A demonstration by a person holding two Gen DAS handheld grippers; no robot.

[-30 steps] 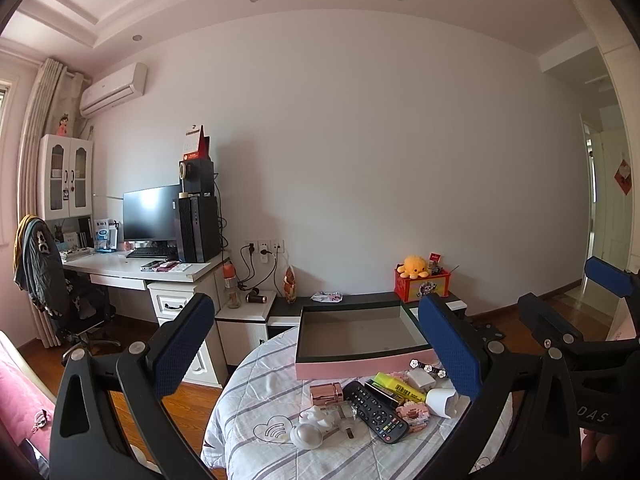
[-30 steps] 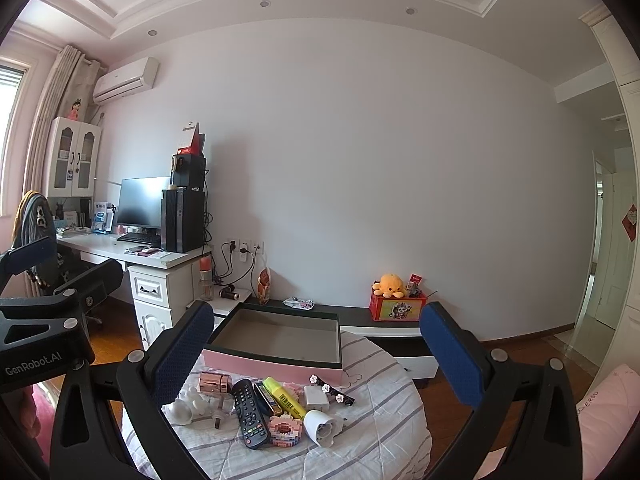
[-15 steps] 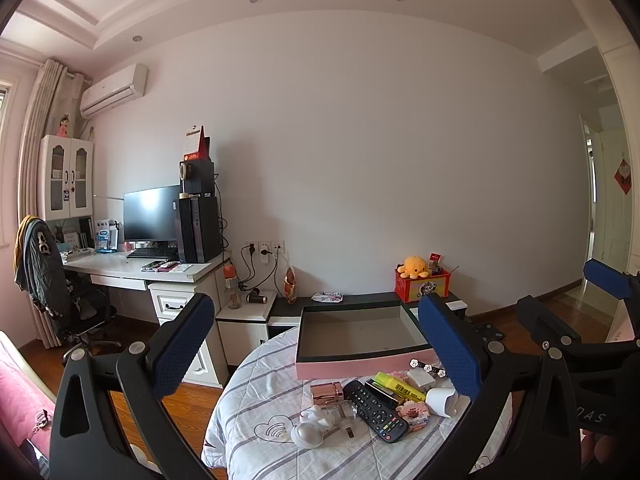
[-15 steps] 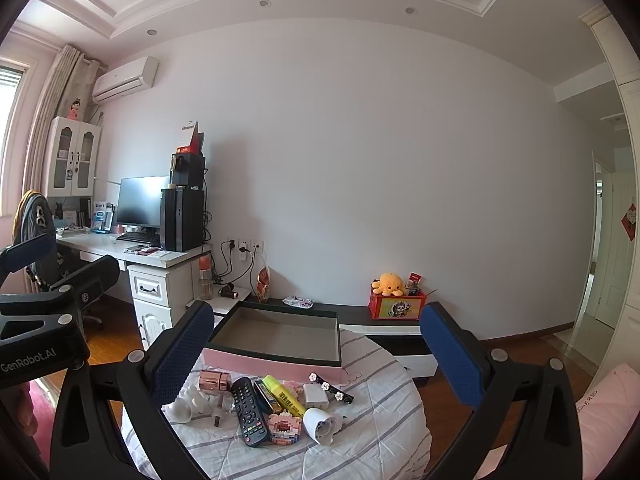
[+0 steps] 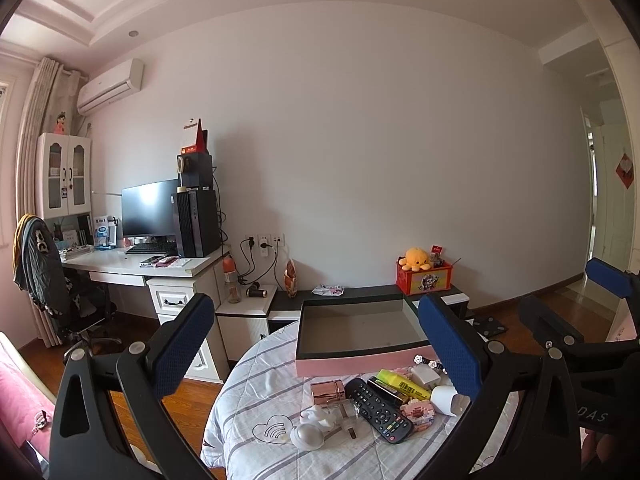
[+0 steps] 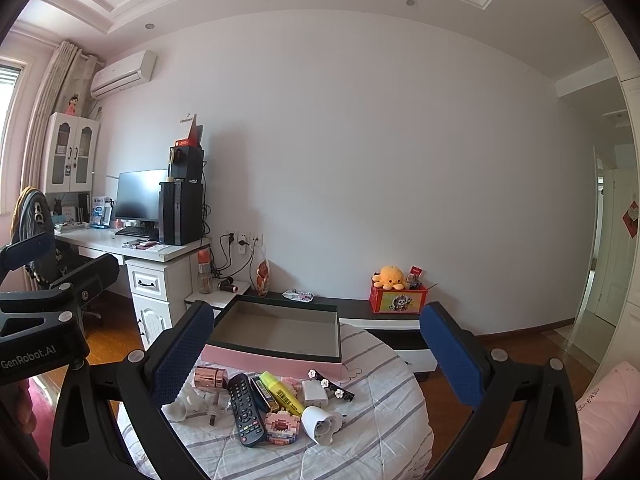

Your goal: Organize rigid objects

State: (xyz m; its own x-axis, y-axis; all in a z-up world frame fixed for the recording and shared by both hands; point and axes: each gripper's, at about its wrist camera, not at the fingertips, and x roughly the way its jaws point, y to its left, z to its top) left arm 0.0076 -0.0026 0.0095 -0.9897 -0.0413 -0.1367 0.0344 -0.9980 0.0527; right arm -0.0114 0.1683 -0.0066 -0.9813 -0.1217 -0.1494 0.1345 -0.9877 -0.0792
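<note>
Rigid objects lie in a loose heap on the round desk (image 5: 256, 396), which is covered by a striped white cloth, just in front of an open pink box (image 5: 360, 362) with a dark inner rim and nothing in it. In the heap, seen from the left wrist, a black remote control (image 5: 378, 410) lies diagonally in the middle; a rose-gold metallic container (image 5: 328, 391) sits to its left, touching or nearly touching a white round-headed item (image 5: 307, 436) nearer the camera. A yellow highlighter (image 5: 404, 384) lies right of the remote, a white charger block (image 5: 426, 376) beyond it, a pink brick-built toy (image 5: 418, 414) beside the remote's lower end, and a white cup (image 5: 446, 399) on its side at the right edge. A black hair clip with white flowers (image 6: 331, 385) rests close to the box's front wall.

The left tool (image 5: 316, 356) hangs above and before the heap, its blue pads wide apart and holding nothing. The right tool (image 6: 316, 356) is likewise spread wide and empty, hovering at about the same height; each tool's frame shows at the edge of the other's view.

Compared with half a second and a second ago, hardly anything differs: both views sit almost exactly where they were, the tools keep the same wide spread, and every object on the desk lies in the same place
</note>
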